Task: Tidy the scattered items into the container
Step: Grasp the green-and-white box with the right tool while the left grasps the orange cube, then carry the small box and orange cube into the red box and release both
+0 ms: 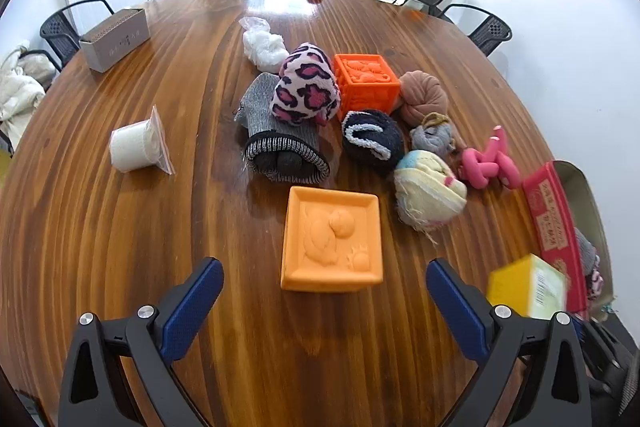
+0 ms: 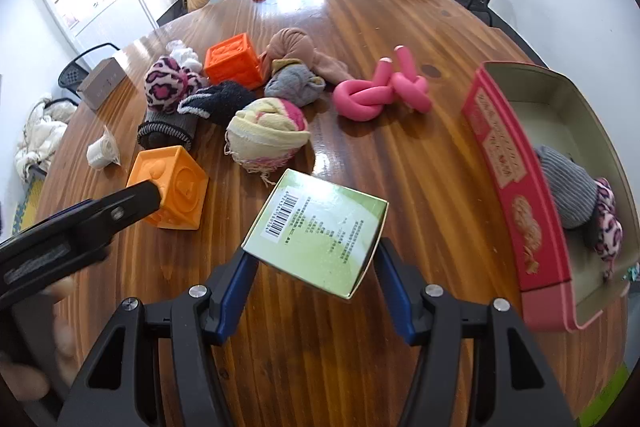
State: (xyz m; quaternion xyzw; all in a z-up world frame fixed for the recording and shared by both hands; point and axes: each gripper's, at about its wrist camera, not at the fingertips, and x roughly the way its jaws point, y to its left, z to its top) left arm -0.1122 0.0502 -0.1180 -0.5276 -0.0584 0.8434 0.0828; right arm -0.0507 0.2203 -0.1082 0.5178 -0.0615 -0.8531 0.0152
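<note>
- Green-and-white carton (image 2: 320,227), barcode face up, is pinched between the two blue pads of the right tool (image 2: 316,267) and appears lifted clear of the worktop (image 2: 400,7).
- Container (image 2: 592,131), a red-walled open box, sits just right of the carton; a grey sock roll (image 2: 568,195) and a leopard-print piece (image 2: 608,231) already lie in its near half.
- Step in hand, as judged: carry the carton over the red wall and release inside. Lift enough for its lower corner to clear the wall's top edge, and aim for the bare far half, beyond the sock roll.
- Left tool (image 1: 324,295) is spread wide and holds nothing; the pale orange cube (image 1: 332,239) sits just ahead, between its pads, untouched.
- Squaring the pads on two opposite flat faces of the cube before closing would help; it looks like soft rubber and may squash.
- Room: bare worktop lies between carton and container, so the path is open. Left of the carton the left tool is close; the two could clash.
- Beyond the carton are the yellow-pink sock ball (image 2: 268,135) and pink knotted toy (image 2: 380,91).
</note>
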